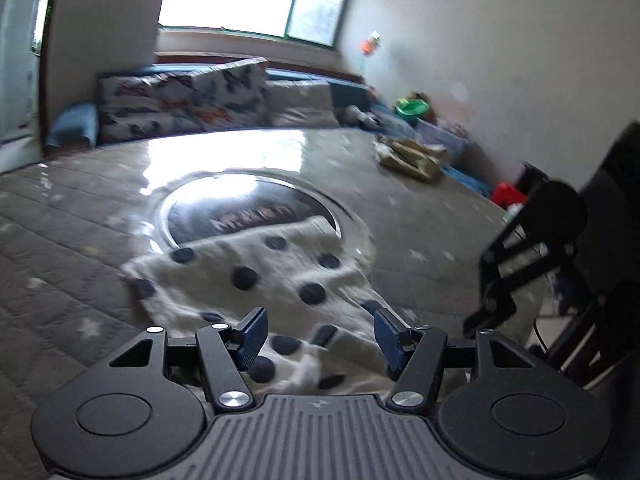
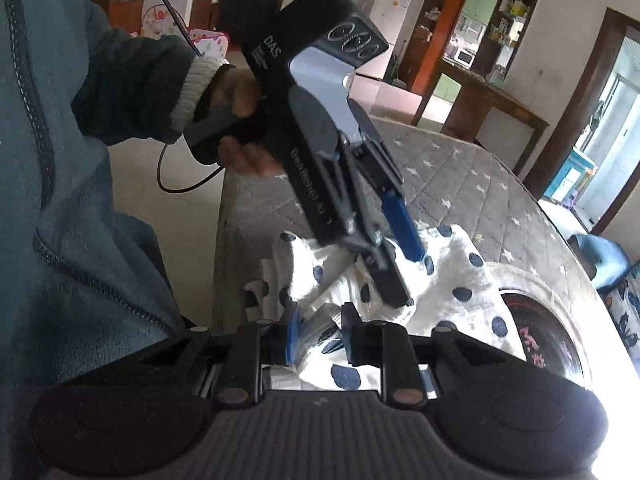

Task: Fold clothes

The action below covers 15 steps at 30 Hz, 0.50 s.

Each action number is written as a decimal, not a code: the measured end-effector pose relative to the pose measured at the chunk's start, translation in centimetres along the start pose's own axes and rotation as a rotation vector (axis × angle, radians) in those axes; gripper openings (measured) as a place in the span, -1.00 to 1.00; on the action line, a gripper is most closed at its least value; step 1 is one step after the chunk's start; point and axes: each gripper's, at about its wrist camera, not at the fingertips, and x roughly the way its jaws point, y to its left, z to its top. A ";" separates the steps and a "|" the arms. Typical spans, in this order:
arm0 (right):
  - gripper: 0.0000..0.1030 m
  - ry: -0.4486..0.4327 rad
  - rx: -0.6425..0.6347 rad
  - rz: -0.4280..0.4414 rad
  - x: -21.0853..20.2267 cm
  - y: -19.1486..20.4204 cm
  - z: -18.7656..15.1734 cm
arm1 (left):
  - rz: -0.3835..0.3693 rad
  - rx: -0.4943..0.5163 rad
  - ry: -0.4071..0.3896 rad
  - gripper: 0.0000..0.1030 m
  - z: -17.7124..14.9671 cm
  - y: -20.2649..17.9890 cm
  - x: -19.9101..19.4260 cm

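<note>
The garment (image 1: 256,280), white with dark dots, lies rumpled near the edge of a grey quilted tabletop (image 1: 60,248), its far end draped over a round glass inset (image 1: 248,204).

The left gripper (image 1: 320,338) hangs low over the near end of the cloth with its fingers (image 1: 253,336) spread wide and nothing between them; a bunched fold sits just under the gap. The right gripper (image 2: 318,334) is at the same near edge from the other side. Its fingers (image 2: 294,332) are fairly close together with cloth in the gap, but I cannot tell whether they are pinching it.

The step in hand looks like taking hold of the near hem with both grippers. To do it well, the left one should come down onto a single layer at a corner, not the bunched fold. The two grips should sit well apart along the hem, so the cloth can be pulled taut and smoothed flat before folding. Dragging it over the glass may let it slip.
</note>
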 end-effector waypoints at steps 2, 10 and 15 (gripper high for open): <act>-0.54 0.004 0.022 0.000 -0.1 -0.2 -0.2 | -0.020 0.009 0.012 0.18 -0.2 0.0 0.5; -0.29 0.020 0.112 0.001 -0.7 -0.9 -1.0 | -0.065 0.001 0.045 -0.68 -0.9 0.5 1.4; -0.21 0.052 0.227 0.009 -0.7 -2.3 -1.6 | -0.057 -0.042 -0.004 -0.78 -1.0 1.3 -0.4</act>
